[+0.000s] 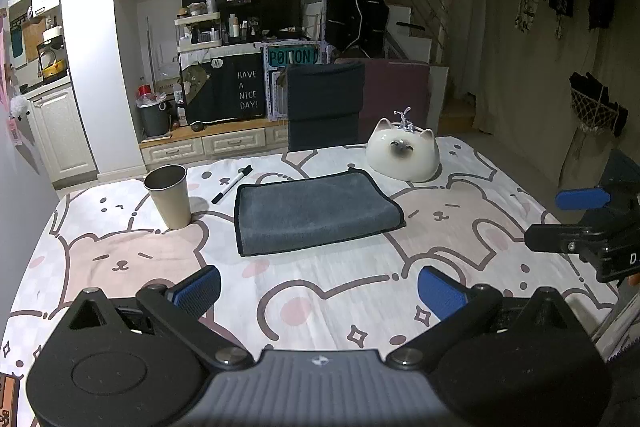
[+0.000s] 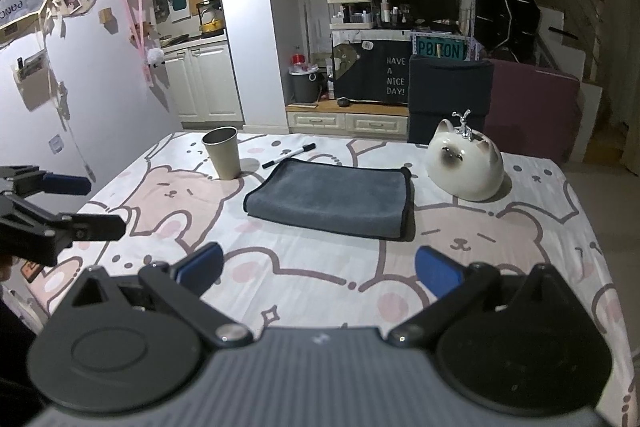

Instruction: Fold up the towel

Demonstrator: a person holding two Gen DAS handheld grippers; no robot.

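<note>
A: From the left wrist, what's there?

B: The left gripper (image 1: 318, 291) hangs empty, blue pads spread wide, above the bear-print tablecloth (image 1: 340, 287). The grey plush towel with dark piping (image 1: 316, 213) lies mid-table, already doubled over, between a metal cup (image 1: 169, 195) and a white ceramic cat-shaped holder (image 1: 404, 155), with a black marker (image 1: 232, 184) behind it.

A: And the right wrist?

B: The right gripper (image 2: 318, 273) is likewise spread, holding nothing; the towel (image 2: 332, 199) sits well ahead. It looks soft, light and limp, so I'd pinch the piped corners.
</note>
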